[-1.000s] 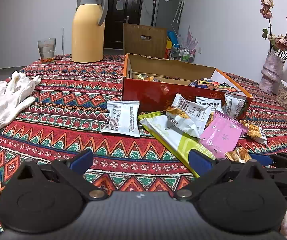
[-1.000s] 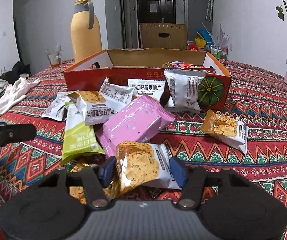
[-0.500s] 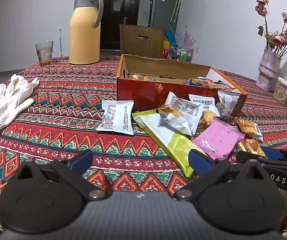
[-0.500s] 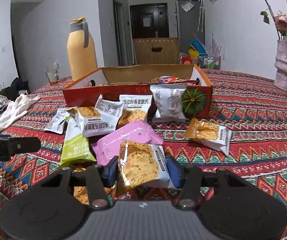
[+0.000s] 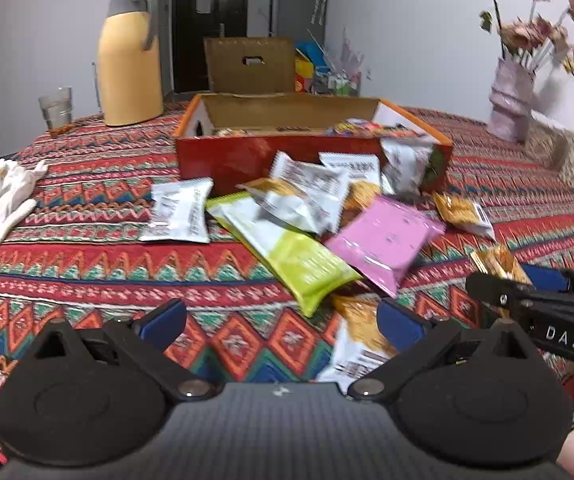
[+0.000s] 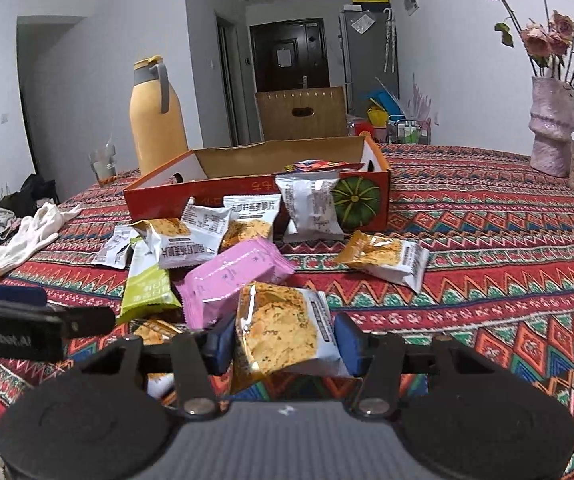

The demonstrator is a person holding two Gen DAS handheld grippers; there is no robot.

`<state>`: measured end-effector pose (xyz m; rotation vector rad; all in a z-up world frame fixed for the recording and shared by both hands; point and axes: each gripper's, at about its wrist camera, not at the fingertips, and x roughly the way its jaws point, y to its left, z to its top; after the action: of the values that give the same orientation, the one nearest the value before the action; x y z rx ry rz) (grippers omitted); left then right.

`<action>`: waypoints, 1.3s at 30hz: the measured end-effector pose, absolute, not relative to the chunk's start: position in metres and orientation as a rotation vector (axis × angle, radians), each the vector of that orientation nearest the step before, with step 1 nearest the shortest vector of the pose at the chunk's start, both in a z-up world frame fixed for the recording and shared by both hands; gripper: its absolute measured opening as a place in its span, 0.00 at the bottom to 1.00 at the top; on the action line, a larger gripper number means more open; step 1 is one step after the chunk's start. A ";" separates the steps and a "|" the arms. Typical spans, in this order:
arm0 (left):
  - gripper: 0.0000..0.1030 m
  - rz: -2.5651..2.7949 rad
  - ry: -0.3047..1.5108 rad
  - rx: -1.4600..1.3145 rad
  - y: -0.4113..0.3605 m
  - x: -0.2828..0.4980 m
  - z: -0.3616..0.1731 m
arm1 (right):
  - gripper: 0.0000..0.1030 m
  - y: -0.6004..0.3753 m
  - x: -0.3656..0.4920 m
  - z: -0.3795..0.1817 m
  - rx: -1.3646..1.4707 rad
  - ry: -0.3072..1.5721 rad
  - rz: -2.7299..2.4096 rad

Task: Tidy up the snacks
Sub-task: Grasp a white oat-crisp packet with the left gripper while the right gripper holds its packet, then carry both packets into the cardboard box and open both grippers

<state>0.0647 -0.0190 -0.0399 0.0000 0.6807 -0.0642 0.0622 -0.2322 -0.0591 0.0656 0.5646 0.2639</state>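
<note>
Right wrist view: right hand-held gripper [image 6: 283, 344] pinches an orange-and-white foil cracker packet [image 6: 283, 330], lifted off the counter [image 6: 507, 280].
Left hand-held gripper [image 5: 281, 320] sits wide open, empty, near the lime-green snack pouch [image 5: 287, 252].

A zigzag-and-diamond woven cloth [image 6: 487, 280] is covering the tabletop in red, green, blue and orange. On it are lying a plain pink snack packet [image 6: 233, 276], a lime-green-and-white packet [image 5: 287, 252] — and a red cardboard box [image 6: 255, 196] showing a green pumpkin print.
</note>
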 end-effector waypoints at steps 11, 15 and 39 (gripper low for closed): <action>1.00 -0.095 0.753 0.058 -0.055 0.069 -0.059 | 0.49 -0.256 0.048 -0.068 0.110 0.557 0.259; 0.99 -0.093 0.770 0.061 -0.061 0.072 -0.064 | 0.49 -0.263 0.046 -0.070 0.124 0.556 0.260; 0.44 -0.160 0.704 0.050 -0.068 0.060 -0.059 | 0.49 -0.266 0.040 -0.072 0.130 0.554 0.268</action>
<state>0.0598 -0.0683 -0.0592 0.0497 0.7036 -0.1601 0.0396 -0.2661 -0.0724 0.1296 0.5543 0.2684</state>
